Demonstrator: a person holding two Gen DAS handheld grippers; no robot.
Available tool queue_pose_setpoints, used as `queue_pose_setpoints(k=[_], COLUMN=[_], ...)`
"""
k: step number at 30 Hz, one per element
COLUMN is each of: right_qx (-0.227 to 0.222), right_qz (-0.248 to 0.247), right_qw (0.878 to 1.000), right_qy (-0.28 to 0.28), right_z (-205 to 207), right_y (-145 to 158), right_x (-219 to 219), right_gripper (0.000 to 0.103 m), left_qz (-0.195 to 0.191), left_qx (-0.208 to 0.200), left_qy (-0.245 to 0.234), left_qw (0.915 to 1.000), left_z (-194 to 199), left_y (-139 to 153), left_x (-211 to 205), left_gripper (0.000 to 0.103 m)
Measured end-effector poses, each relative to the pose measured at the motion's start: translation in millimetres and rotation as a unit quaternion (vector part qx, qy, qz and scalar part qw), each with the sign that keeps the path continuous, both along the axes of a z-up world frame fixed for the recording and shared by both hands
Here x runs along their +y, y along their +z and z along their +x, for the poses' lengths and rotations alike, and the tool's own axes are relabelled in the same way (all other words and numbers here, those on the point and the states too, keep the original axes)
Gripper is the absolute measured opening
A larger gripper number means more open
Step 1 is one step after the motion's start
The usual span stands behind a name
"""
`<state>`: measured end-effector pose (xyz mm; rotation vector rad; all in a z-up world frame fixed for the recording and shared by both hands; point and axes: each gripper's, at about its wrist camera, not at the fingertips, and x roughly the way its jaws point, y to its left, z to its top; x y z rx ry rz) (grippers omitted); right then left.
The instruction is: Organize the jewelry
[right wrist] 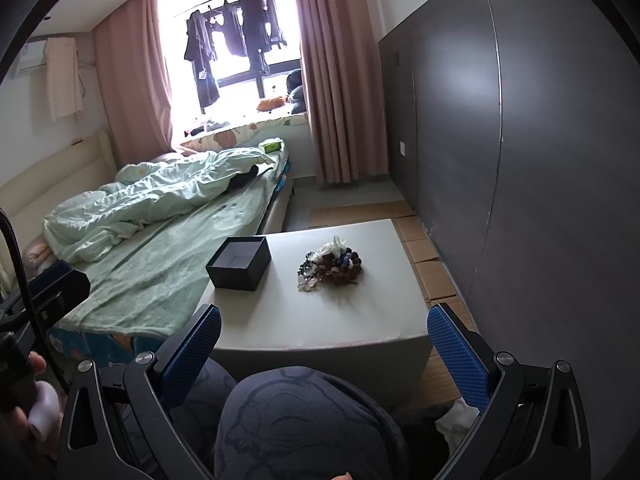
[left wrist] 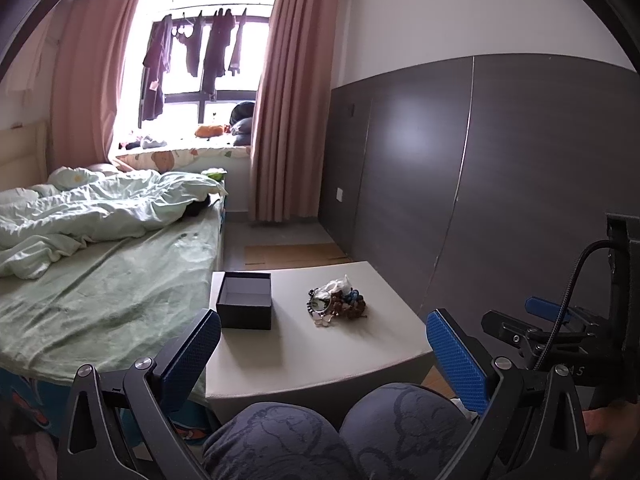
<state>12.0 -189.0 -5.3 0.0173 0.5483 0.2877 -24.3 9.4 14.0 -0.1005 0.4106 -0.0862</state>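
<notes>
Jewelry pile (right wrist: 330, 266) sits mid-bench, a tangled heap of bead strands with a pale clear piece at the near edge and something white at the back; can't separate individual pieces at this range, probably bracelets. Open dark box (right wrist: 239, 263) stands just beside it toward the bed side, empty, no lid in view. Both on the white bench (right wrist: 320, 320), well apart from either of my tools.

My right gripper (right wrist: 324, 354) has fingers spread wide, holding nothing, hanging back over my knees short of the bench's near edge. My left gripper (left wrist: 322, 354) is the same: wide apart, empty, also behind the near edge.

Step in hand, as I judge it: first reach and pick. To do it well, I'd take the right one to the pile's near edge, go for one loose strand at the rim rather than the middle, pinch low and lift slowly so tangled neighbours drop off. Left one could steady the box wall so it doesn't slide. Risk: dragging the whole clump.
</notes>
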Motion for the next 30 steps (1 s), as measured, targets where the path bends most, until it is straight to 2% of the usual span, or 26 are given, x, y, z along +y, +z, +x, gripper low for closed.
queue_pose_setpoints(k=[17,30], right_qx=[0.0,0.006], right_qz=[0.0,0.018], right_qw=[1.0,1.0], right_qy=[0.001,-0.013], right_z=[1,29], right_y=[0,-7], right_x=[0,-6], right_gripper=[0.103,0.103], left_qz=[-0.008,-0.006], left_qx=[0.007,0.02], left_qy=[0.0,-0.018], left_qw=[0.9999,0.9996], left_z=[5,39], left_y=[2,-4], left_x=[4,-3], left_gripper=[0.103,0.103])
